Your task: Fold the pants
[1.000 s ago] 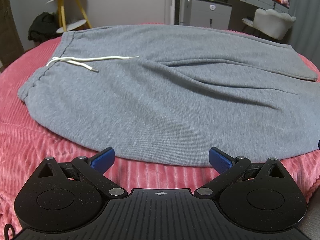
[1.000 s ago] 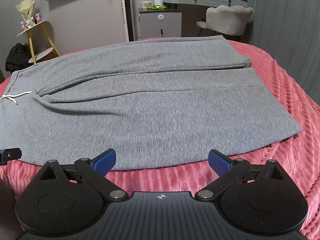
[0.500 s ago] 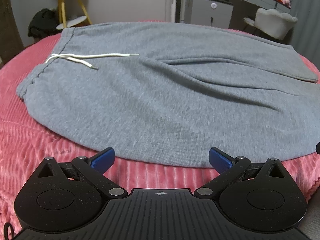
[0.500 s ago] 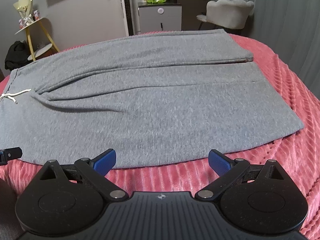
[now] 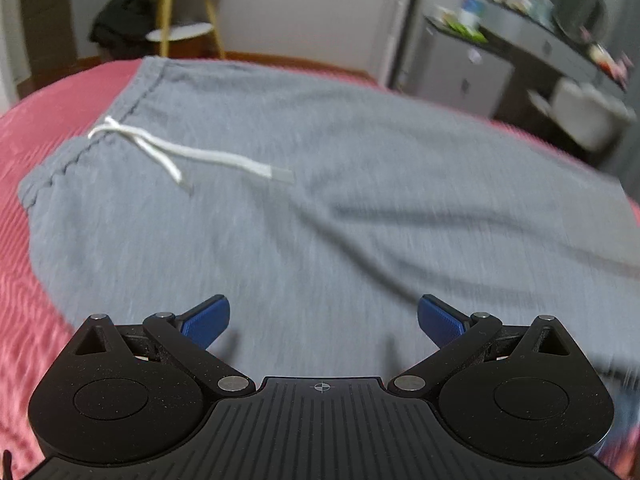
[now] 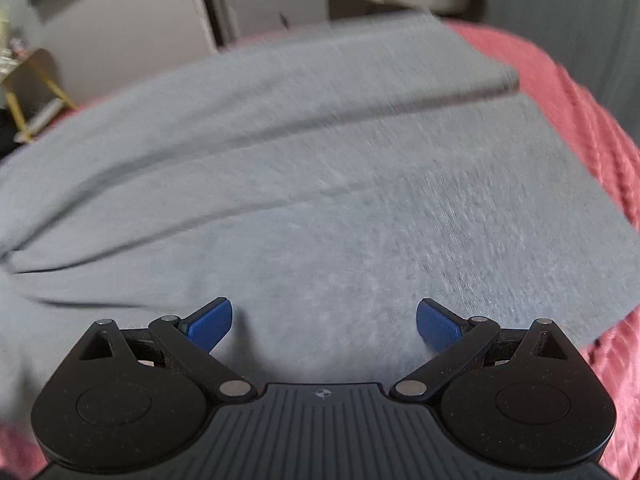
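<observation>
Pants (image 5: pixel 320 208) lie crosswise ahead: waistband left, cuffs right.
Left gripper (image 5: pixel 323 320) and right gripper (image 6: pixel 324 322) both spread wide, empty, over the near edge.

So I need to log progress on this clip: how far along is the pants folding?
Barely begun. Done: the grey pants lie spread flat on the pink bedspread, drawstring on top, both legs side by side, no fold visible. In hand: the left gripper and right gripper are over the fabric near its close edge, fingers open, gripping nothing. Left: grasping and every fold.
</observation>
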Demonstrator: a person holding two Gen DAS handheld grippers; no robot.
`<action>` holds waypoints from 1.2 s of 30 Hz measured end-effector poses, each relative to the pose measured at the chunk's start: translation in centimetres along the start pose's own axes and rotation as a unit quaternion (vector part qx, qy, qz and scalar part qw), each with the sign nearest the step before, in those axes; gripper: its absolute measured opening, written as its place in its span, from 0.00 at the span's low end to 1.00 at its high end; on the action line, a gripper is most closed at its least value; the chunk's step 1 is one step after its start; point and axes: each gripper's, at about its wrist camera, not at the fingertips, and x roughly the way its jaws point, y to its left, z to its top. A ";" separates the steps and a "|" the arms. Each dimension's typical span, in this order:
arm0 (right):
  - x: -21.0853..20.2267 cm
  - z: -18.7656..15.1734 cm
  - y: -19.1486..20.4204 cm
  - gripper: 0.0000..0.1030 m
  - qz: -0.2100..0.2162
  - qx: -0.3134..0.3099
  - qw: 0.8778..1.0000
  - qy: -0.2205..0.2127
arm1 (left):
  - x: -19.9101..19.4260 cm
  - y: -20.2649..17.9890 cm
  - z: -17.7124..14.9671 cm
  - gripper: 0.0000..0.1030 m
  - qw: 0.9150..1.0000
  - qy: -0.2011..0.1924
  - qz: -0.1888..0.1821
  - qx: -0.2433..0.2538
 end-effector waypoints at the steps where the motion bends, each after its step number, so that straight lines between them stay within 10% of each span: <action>1: 1.0 -0.1 -0.4 0.96 0.004 0.011 1.000 0.011 | 0.7 0.0 1.0 1.00 1.000 -0.008 0.008 -0.010; 9: 2.2 3.3 -1.1 0.96 0.025 -0.001 0.995 0.098 | 8.4 1.2 5.2 1.00 0.991 -0.083 0.102 -0.038; 15: 4.6 16.5 -2.4 0.95 0.069 0.113 0.991 0.011 | 10.8 5.3 4.1 1.00 0.988 -0.091 0.067 -0.104; 20: 11.0 27.6 -1.4 0.73 0.041 0.193 0.979 -0.049 | 11.4 5.1 3.0 1.00 0.987 -0.120 0.078 -0.070; 27: 18.4 32.1 -1.5 0.63 -0.025 0.281 0.958 -0.044 | 11.9 5.3 2.5 1.00 0.986 -0.134 0.072 -0.074; 31: 19.0 32.9 -0.8 0.21 -0.090 0.261 0.960 -0.049 | 12.2 5.3 2.3 1.00 0.985 -0.138 0.072 -0.073; 36: 16.7 30.8 -1.8 0.04 -0.048 0.271 0.958 -0.076 | 11.9 6.0 2.3 1.00 0.984 -0.142 0.055 -0.088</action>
